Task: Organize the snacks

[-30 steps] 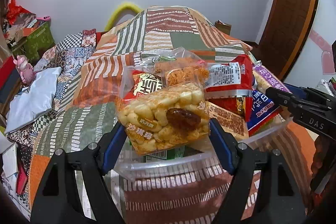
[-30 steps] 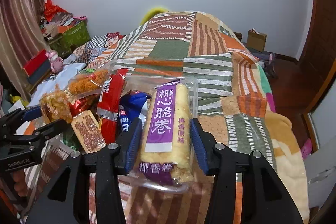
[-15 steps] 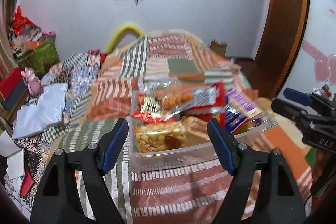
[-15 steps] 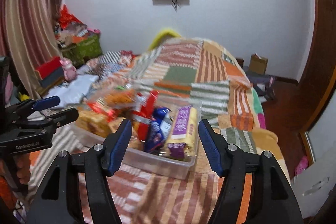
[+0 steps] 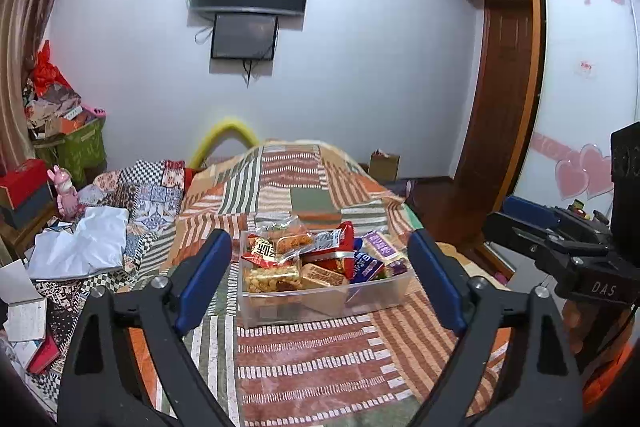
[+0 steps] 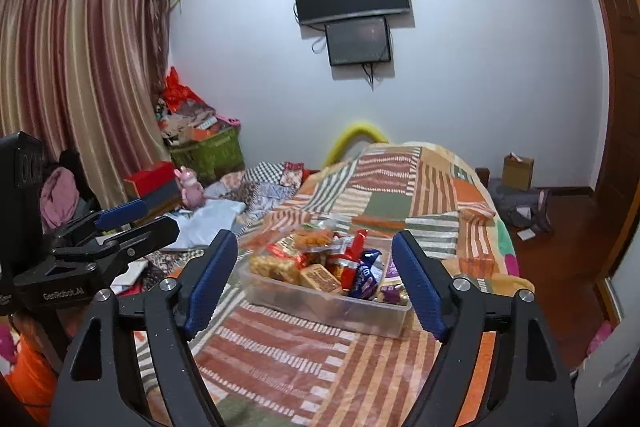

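A clear plastic bin point(image 5: 320, 293) point(image 6: 320, 303) stands on the patchwork bedspread point(image 5: 304, 351), filled with several snack packets. Among them are a bag of puffed snacks point(image 5: 272, 277) at the bin's near left, a red packet point(image 5: 336, 241), a blue packet point(image 5: 366, 265) and a purple roll packet point(image 5: 380, 247) point(image 6: 394, 293) at its right end. My left gripper point(image 5: 318, 238) point(image 6: 148, 221) hovers back from the bin, jaws opening, nothing between them. My right gripper point(image 6: 314, 239) point(image 5: 504, 215) is likewise back from the bin, jaws opening and empty.
Clothes, papers and a pink toy point(image 5: 64, 193) lie left of the bed, with a green basket point(image 6: 208, 155) behind. A wardrobe and wooden door point(image 5: 504, 107) stand at the right, and a cardboard box point(image 6: 518, 167) sits on the floor by the far wall.
The left gripper let go of the puffed snack bag and the right one the purple roll packet; both packets now lie in the bin. Both grippers drew back and up, jaws wider.
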Tool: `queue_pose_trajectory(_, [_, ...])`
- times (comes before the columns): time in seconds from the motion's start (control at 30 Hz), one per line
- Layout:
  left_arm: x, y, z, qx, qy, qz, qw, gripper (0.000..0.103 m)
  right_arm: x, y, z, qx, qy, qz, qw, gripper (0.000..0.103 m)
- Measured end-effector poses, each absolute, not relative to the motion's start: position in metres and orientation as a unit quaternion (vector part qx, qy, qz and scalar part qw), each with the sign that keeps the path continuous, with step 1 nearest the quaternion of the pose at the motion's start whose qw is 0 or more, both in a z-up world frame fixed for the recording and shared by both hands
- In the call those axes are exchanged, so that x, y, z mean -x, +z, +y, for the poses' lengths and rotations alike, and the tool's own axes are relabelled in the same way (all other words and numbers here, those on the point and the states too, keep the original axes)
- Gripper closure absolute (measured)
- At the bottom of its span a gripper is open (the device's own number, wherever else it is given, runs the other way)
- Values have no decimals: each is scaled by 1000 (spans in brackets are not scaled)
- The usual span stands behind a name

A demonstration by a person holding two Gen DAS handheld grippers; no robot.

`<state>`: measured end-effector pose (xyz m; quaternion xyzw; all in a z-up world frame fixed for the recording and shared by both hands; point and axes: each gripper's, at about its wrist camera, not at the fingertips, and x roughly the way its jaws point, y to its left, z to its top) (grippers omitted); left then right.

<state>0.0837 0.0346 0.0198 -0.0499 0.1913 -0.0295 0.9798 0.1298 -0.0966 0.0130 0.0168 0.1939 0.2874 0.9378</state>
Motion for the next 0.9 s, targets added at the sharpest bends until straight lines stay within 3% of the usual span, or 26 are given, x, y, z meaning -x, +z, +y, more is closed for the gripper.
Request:
queue_pose_trajectory(0.13, [-68,22,33,55,-31,180,982,6,-120,12,-101,-23,281,183,942,15])
queue_pose_trajectory(0.9, [-45,13,23,45,-23,174,983,4,-97,5,-110,-33,286,177,941,15])
